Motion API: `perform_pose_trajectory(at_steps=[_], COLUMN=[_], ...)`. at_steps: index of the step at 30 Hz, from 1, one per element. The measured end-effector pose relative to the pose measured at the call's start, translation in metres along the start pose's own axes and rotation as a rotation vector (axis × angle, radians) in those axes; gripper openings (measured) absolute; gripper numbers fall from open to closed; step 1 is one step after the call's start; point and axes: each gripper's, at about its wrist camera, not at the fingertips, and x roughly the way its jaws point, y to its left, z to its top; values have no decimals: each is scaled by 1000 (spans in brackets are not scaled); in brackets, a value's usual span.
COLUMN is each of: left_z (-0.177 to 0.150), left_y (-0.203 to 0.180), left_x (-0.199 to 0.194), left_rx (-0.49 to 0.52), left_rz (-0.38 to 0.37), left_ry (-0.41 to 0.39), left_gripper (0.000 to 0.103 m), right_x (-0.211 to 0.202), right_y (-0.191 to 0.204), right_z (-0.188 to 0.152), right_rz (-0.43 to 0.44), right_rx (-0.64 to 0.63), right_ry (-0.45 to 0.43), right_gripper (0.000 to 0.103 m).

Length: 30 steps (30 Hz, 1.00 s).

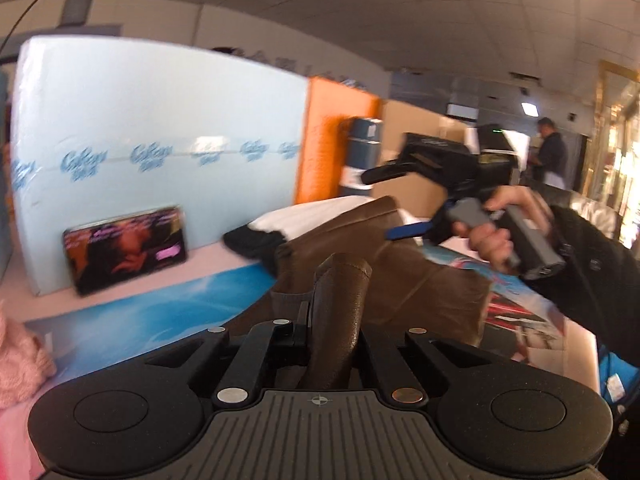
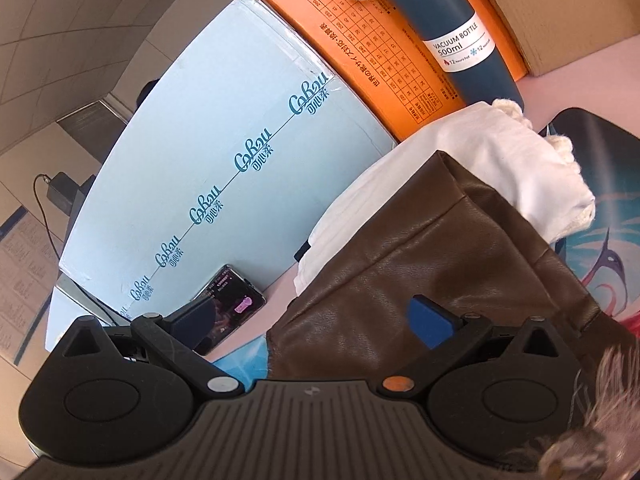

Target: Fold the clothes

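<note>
So the left gripper (image 1: 334, 320) has its fingers clamped tight on a bunched-up fold of the brown faux-leather garment (image 1: 384, 256), the pinched bit sticks up right between the two black fingers at 12 o'clock from the camera base. The rest of the garment spreads away from the fingers toward 1 o'clock, draped over a white folded cloth (image 1: 296, 216) and something dark underneath it that I can't make out.

In that same left view the right gripper (image 1: 396, 204) is up at 2 o'clock, held by the person's hand (image 1: 500, 232), fingers spread wide apart with nothing between them, one blue pad (image 1: 404, 231) just above the garment's far edge.

From the right wrist camera the garment (image 2: 432, 264) fills the gap ahead of the fingers, running from 6 o'clock up to 12, below the fingers rather than pinched by them. The blue fingertip (image 2: 428, 320) hovers over the leather on the 2 o'clock side, can't tell if it's touching.

Background: pale blue printed carton (image 2: 208, 152) at 10 o'clock, orange box (image 2: 360, 40), dark blue vacuum bottle (image 2: 448, 28) at 1 o'clock, a phone (image 2: 228, 312) leaning on the carton
</note>
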Motion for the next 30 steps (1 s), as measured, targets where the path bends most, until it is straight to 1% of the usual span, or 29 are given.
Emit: perform_pose_trajectory(at_steps=[2,6,8,11,13,14,15,16,17,18,19,21,24,30], left_z=[-1,-14,-19,-21,-20,-20,-20,-20,-20,-20,-20,-19,-17,-13], left_y=[-23,-57,-66,-71,-68,-67,-66,-65,-64,-63,-61,-58,-48,-26], left_x=[2,12,14,9,7,5,4,2,2,1,1,2,-2,-24], left_rx=[83,238,288,311,299,294,291,290,289,288,285,270,239,175], left_rz=[-85,-254,-294,-325,-322,-319,-317,-316,-317,-317,-317,-311,-284,-200], left_ry=[12,101,137,137,128,124,120,117,115,114,113,109,85,-13], left_gripper=[2,3,3,3,3,3,3,3,3,3,3,3,3,3], right_x=[5,11,12,11,9,8,7,6,5,4,3,1,-7,-45], right_y=[1,2,1,0,-1,-2,-3,-4,-6,-7,-8,-10,-9,1], right_z=[2,2,2,2,1,0,-1,-3,-4,-5,-6,-9,-12,-19], right_rz=[-16,-43,-54,-96,-127,-135,-136,-138,-139,-140,-142,-144,-131,-56], right_rx=[18,58,87,124,136,138,137,136,134,133,132,130,105,36], right_ry=[8,21,25,31,36,40,43,47,50,54,57,65,56,-10], right_gripper=[103,103,103,100,90,77,67,50,38,29,25,13,11,9])
